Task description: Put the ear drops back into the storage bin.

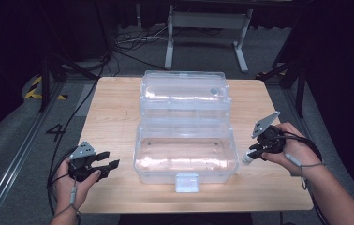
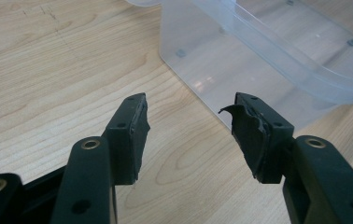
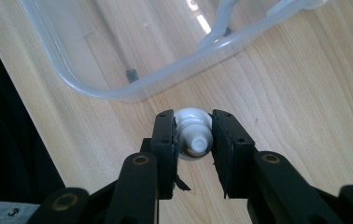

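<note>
A clear plastic box [image 1: 184, 161] stands open in the middle of the wooden table [image 1: 114, 112], its lid [image 1: 183, 93] folded back behind it. My right gripper [image 1: 254, 152] hangs a little above the table to the right of the box, shut on a small white bottle [image 1: 249, 158]. In the right gripper view the white bottle [image 3: 193, 133] sits end-on between the two pads, with the box rim [image 3: 132, 91] beyond. My left gripper [image 1: 107, 160] rests at the table's front left, open and holding nothing. In the left gripper view its fingertips [image 2: 135, 119] point toward the box wall [image 2: 212, 70].
The box has a latch tab [image 1: 187, 182] at its front edge. Bare wood lies to the left and right of the box. Cables [image 1: 133, 40] and a metal frame [image 1: 208, 28] stand on the floor behind the table.
</note>
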{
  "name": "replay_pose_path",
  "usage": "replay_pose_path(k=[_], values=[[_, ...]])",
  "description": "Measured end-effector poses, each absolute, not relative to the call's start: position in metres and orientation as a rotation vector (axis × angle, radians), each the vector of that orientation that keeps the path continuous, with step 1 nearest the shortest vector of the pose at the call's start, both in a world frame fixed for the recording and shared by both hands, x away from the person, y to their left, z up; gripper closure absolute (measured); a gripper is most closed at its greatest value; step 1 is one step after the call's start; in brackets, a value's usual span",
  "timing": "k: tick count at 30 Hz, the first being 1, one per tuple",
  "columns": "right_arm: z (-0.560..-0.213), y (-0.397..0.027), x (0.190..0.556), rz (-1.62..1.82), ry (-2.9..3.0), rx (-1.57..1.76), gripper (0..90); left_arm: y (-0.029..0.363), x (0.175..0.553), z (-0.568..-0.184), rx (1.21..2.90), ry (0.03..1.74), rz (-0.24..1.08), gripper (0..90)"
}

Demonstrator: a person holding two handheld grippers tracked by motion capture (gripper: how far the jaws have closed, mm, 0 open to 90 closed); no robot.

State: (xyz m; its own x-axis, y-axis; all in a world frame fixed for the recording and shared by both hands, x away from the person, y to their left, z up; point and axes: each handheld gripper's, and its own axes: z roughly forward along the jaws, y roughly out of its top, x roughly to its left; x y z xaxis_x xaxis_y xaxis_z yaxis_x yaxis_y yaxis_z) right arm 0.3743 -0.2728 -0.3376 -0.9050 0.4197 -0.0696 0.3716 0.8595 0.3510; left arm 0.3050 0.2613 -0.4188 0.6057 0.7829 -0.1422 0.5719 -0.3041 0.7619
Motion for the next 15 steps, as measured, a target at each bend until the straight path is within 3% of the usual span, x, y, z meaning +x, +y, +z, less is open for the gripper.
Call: replay_pose_path(k=[15], values=[[-0.313, -0.261, 0.370, 0.538, 2.889, 0.562, 71.3, 0.260, 0.306, -0.420, 2.014, 1.068, 0.326, 45.8]])
